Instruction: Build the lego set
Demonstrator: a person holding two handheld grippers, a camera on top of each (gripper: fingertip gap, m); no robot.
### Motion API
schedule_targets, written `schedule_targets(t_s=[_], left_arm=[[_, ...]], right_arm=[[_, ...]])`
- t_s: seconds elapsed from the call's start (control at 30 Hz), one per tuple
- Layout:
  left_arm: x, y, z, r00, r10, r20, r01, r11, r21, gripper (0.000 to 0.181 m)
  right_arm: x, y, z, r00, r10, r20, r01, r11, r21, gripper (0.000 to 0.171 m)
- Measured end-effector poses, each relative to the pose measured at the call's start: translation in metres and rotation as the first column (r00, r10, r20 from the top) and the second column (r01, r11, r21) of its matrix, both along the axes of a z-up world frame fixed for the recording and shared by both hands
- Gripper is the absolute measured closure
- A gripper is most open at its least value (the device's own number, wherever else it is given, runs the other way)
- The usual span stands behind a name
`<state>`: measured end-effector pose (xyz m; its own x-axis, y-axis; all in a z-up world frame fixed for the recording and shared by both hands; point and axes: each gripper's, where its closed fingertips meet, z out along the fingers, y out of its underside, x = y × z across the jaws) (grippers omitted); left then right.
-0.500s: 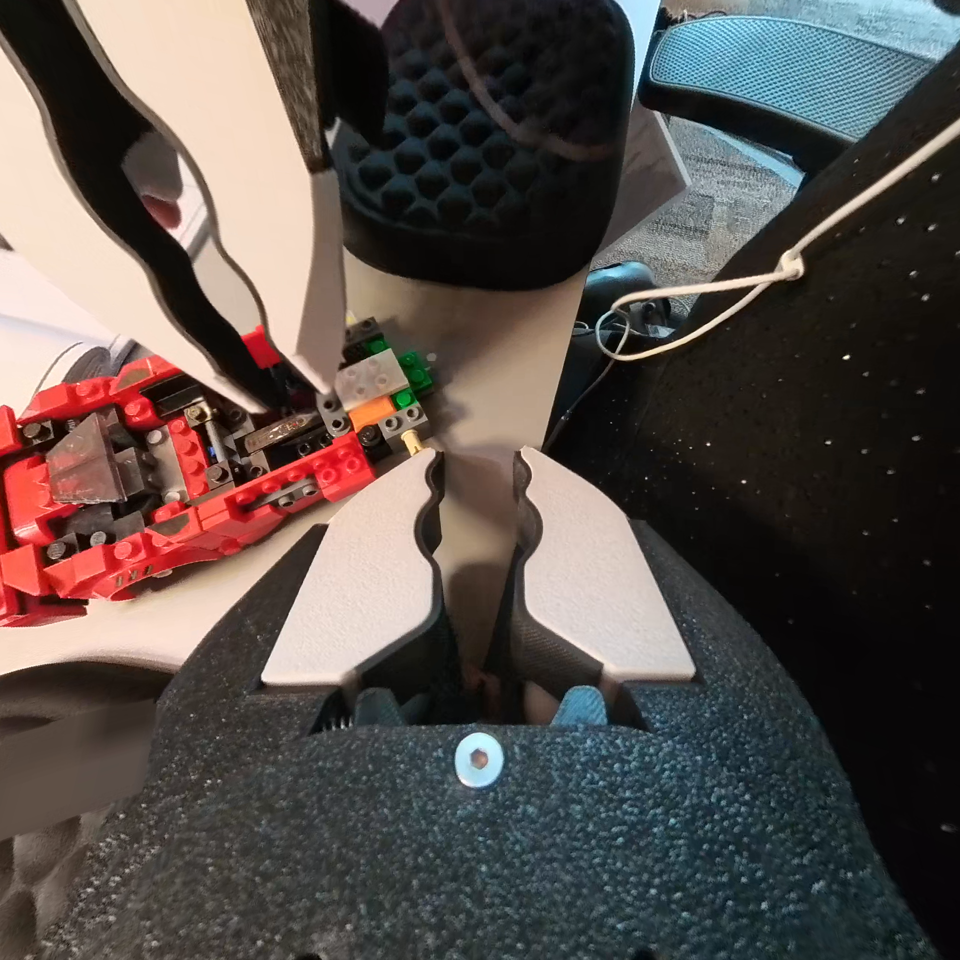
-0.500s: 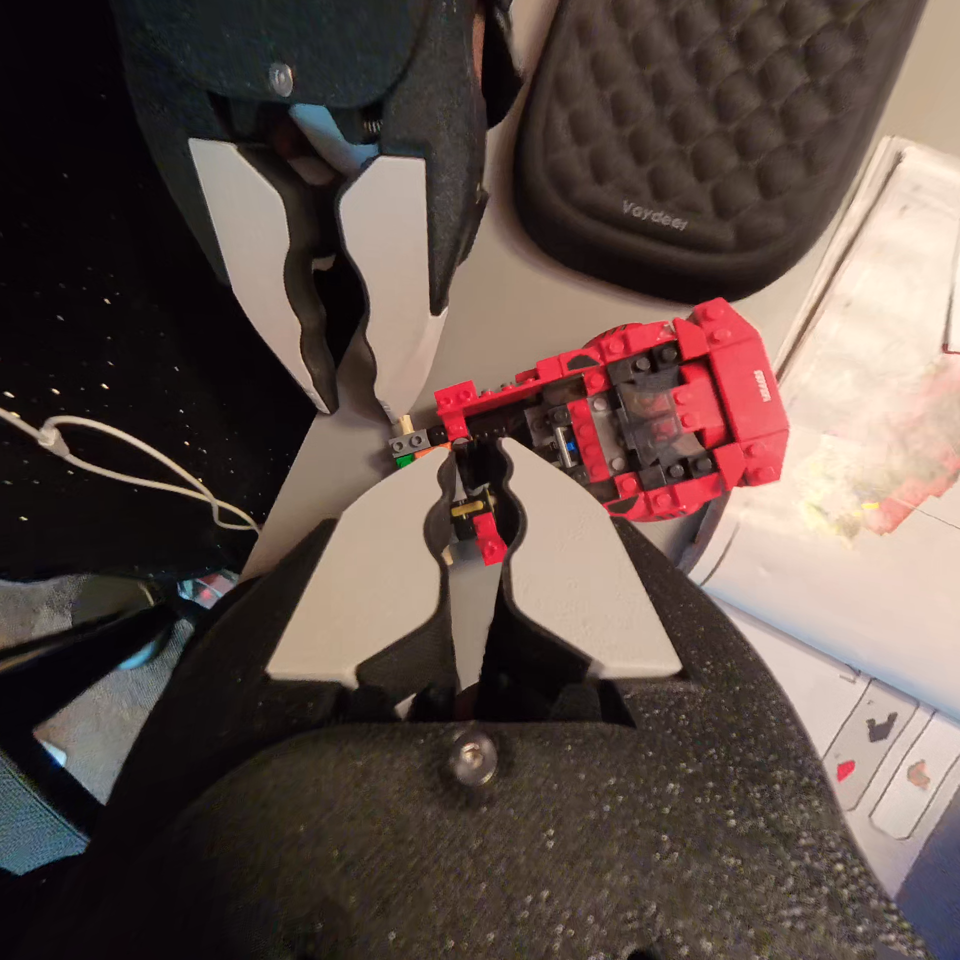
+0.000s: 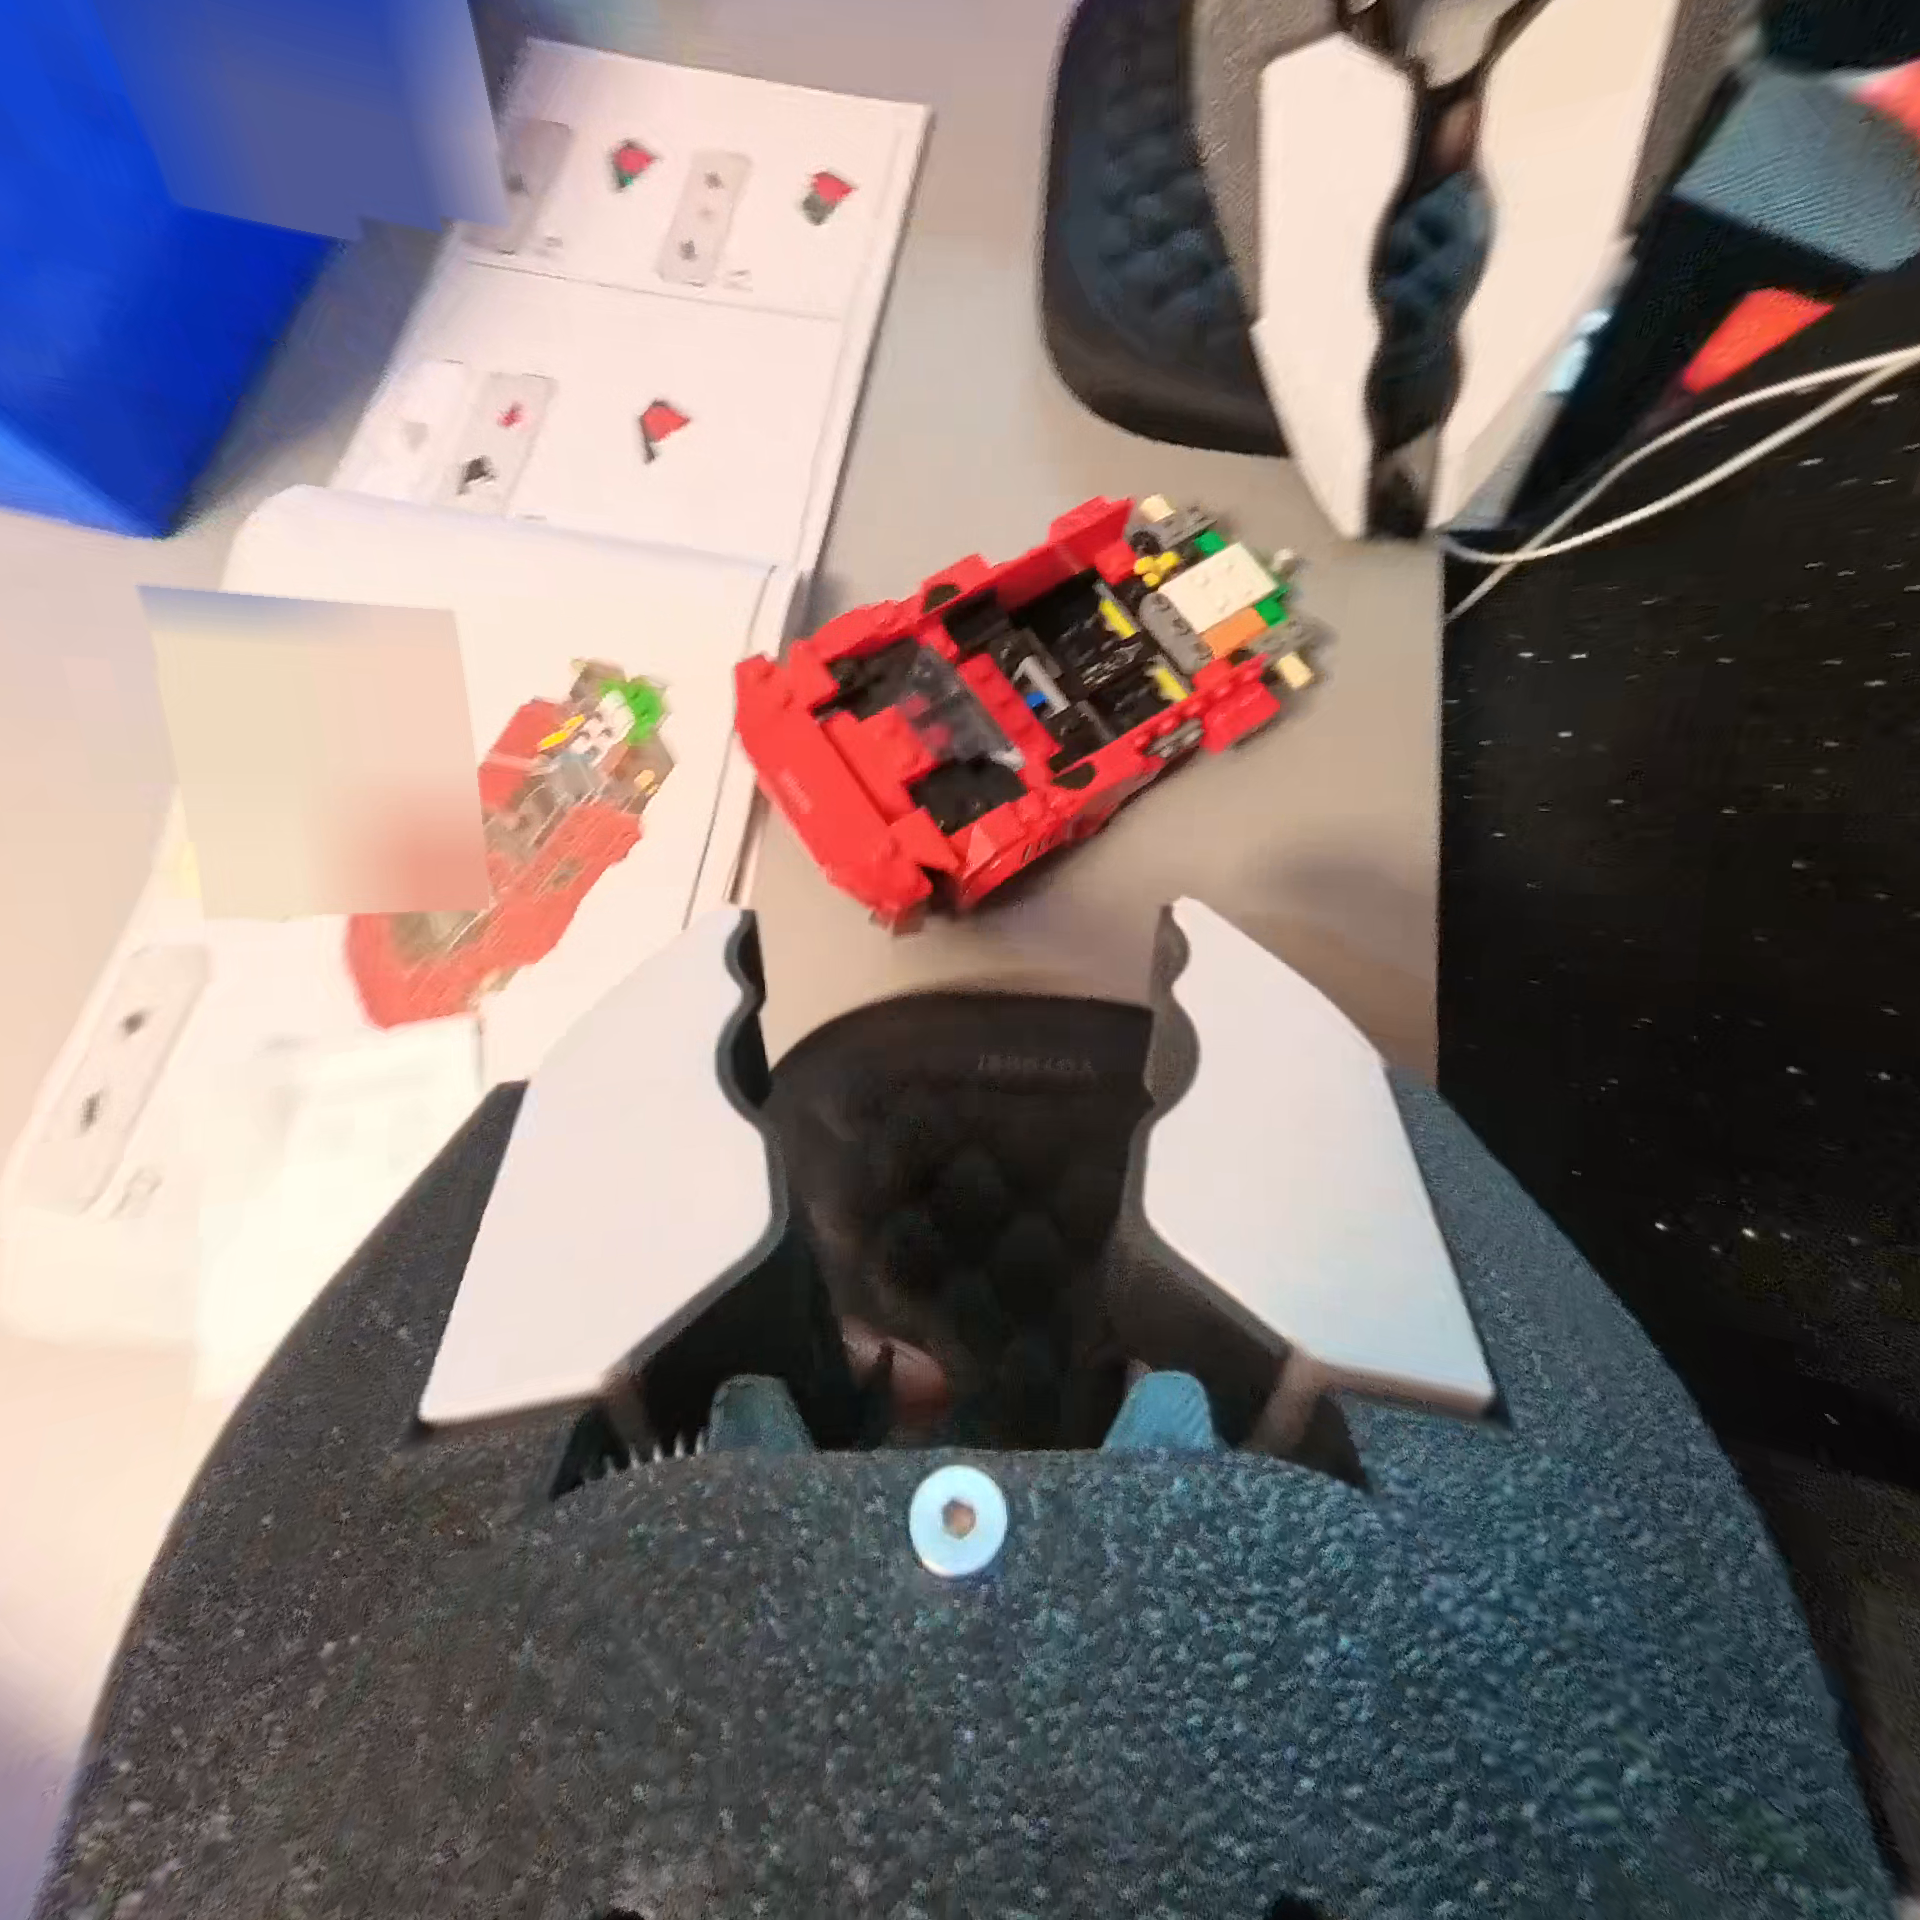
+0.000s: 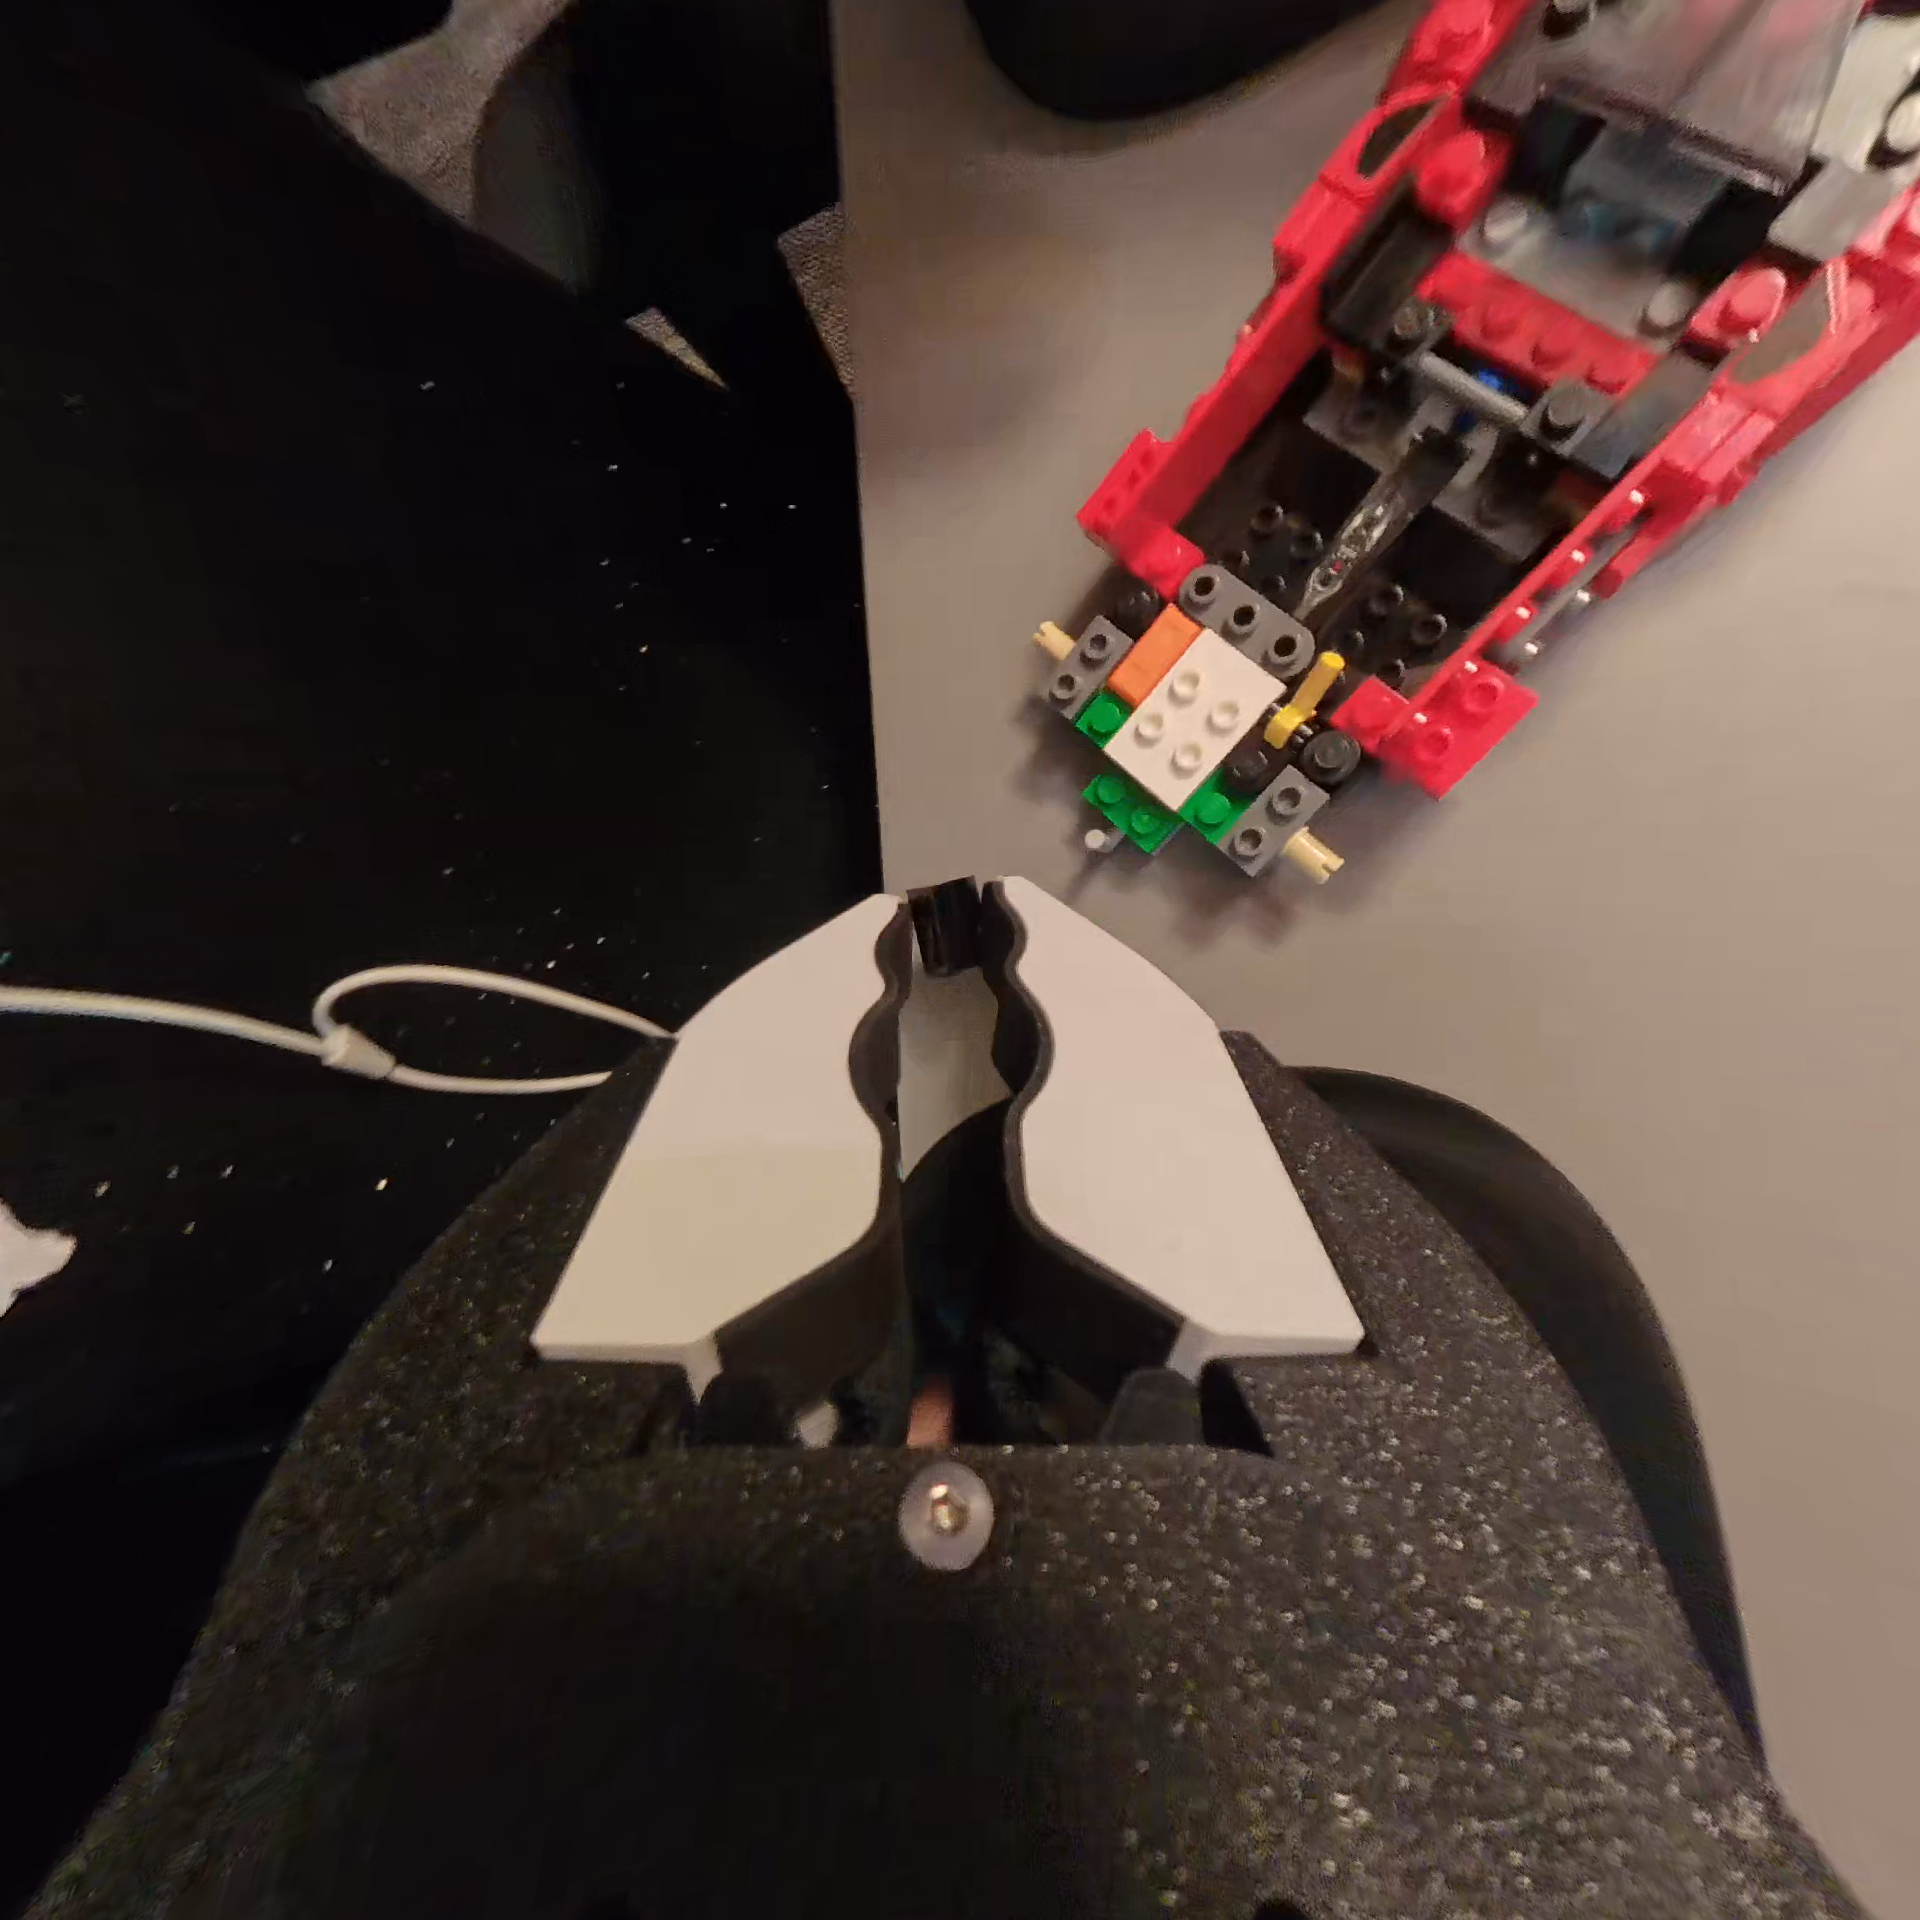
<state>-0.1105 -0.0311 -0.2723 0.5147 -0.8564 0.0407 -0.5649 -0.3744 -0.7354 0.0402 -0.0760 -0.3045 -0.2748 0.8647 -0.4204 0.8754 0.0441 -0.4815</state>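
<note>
Grey desk top (image 3: pixel 1039 416), smooth, w/ straight edge at right. Black padded wrist rest (image 3: pixel 1132 260) at far side of desk, a second one (image 3: pixel 935 1122) near. Blue box (image 3: pixel 125 312) far left, blurred. Beyond desk edge, black speckled fabric (image 4: pixel 416 623) w/ thin white cable (image 4: pixel 468 1039) looped across it. Soft, even indoor light, faint shadows on desk.

I'm seeing the lego car (image 3: pixel 1023 717) lying on the table (image 3: pixel 1351 831), instruction booklet (image 3: pixel 623 416) to its left, wrist pad (image 3: pixel 1143 260) behind.
</note>
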Motion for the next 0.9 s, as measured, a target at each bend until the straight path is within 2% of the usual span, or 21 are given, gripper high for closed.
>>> schedule_targets(t_s=[0.07, 0.13, 0.27, 0.5, 0.7, 0.9], left_arm=[[0.010, 0.002, -0.003, 0.996, -0.081, 0.032, 0.083, 0.995, -0.048, 0.104], [0.014, 0.001, -0.012, 0.993, -0.122, 0.000, 0.122, 0.988, -0.093, 0.099], [0.020, -0.009, -0.024, 0.989, -0.141, -0.053, 0.133, 0.983, -0.128, 0.097], [0.022, -0.035, -0.024, 0.997, -0.048, -0.055, 0.039, 0.987, -0.154, 0.097], [0.038, -0.058, -0.022, 0.994, 0.098, -0.047, -0.105, 0.978, -0.179, 0.096], [0.075, -0.080, -0.023, 0.979, 0.196, 0.058, -0.174, 0.948, -0.265, 0.099]], right_arm=[[-0.003, 0.000, -0.005, 0.999, -0.040, 0.024, 0.040, 0.999, -0.005, 0.158], [-0.004, 0.003, -0.011, 0.996, -0.068, 0.055, 0.067, 0.998, 0.015, 0.158], [-0.006, 0.019, -0.011, 0.989, -0.126, 0.072, 0.121, 0.990, 0.069, 0.158], [-0.001, 0.044, -0.012, 0.984, -0.163, 0.074, 0.153, 0.980, 0.127, 0.158], [-0.006, 0.074, -0.012, 0.984, -0.165, 0.074, 0.152, 0.977, 0.152, 0.158], [-0.015, 0.102, -0.012, 0.992, -0.106, 0.069, 0.089, 0.973, 0.214, 0.158]])
